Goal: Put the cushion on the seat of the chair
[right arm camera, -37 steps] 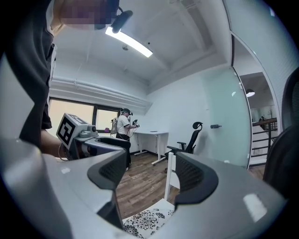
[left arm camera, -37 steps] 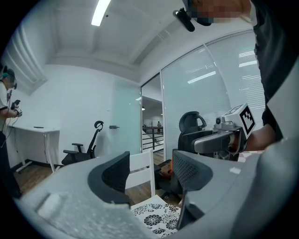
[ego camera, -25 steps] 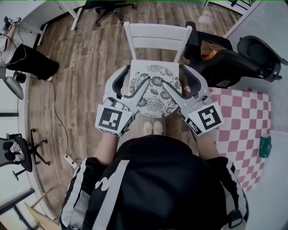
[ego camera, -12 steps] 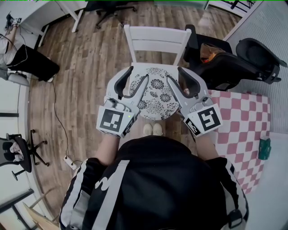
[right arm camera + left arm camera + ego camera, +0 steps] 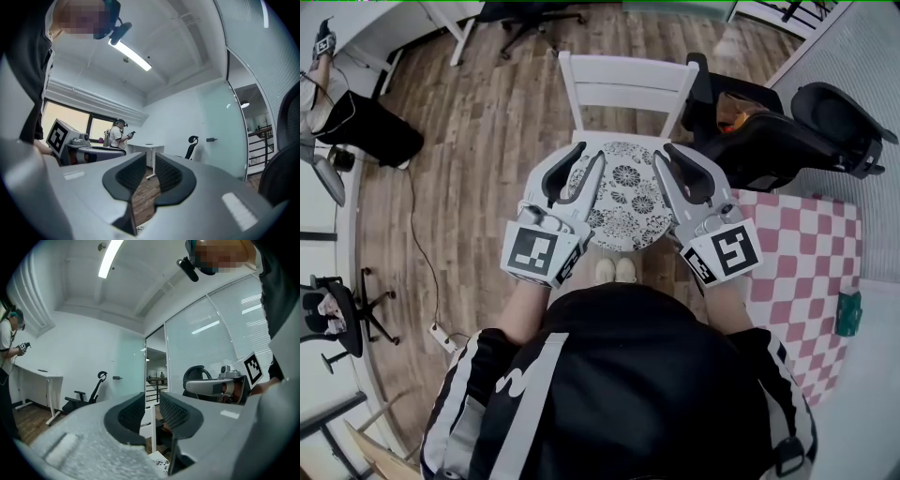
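We see the cushion [image 5: 623, 202] lying on the chair [image 5: 628, 77] seat at frame centre. Our left gripper [image 5: 587, 153] and right gripper [image 5: 664, 152] flank it. Their jaws have just been closing to narrow gaps and pinch nothing.

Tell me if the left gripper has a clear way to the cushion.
Likely yes: the left gripper sits at the cushion's left edge, nothing between them; its fingers have just been closing, empty.
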The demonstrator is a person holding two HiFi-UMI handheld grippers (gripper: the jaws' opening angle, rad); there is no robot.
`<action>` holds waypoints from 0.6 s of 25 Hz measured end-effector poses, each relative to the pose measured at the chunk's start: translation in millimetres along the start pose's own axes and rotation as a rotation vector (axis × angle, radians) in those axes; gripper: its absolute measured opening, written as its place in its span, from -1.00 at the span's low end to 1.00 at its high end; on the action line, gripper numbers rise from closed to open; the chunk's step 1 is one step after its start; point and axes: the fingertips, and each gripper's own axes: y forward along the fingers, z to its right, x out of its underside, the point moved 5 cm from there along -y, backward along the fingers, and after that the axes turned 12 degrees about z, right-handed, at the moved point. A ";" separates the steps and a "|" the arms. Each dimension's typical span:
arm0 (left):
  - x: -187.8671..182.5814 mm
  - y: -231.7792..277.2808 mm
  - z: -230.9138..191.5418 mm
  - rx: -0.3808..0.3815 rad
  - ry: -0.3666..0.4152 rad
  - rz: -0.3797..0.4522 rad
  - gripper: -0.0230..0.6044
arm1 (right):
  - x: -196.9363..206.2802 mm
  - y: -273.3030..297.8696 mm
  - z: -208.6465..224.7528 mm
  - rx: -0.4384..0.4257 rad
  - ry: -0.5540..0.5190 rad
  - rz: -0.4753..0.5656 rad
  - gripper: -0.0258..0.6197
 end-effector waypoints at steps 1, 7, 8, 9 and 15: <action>-0.9 0.3 0.8 -0.001 0.001 -0.001 -0.64 | -0.4 -0.3 0.2 0.004 0.000 0.004 -0.75; -4.8 0.0 2.2 -0.028 0.003 -0.003 -0.80 | -0.2 -1.4 0.1 0.015 0.002 0.012 -0.85; -4.5 -0.3 2.3 -0.031 0.003 -0.003 -0.81 | -0.1 -1.5 0.0 0.017 0.004 0.014 -0.85; -4.4 -0.6 2.2 -0.034 0.001 -0.002 -0.81 | 0.0 -1.3 -0.1 0.018 0.006 0.016 -0.86; -4.9 -1.4 1.9 -0.034 -0.009 0.005 -0.93 | 4.1 1.6 -3.5 0.017 0.013 0.009 -0.91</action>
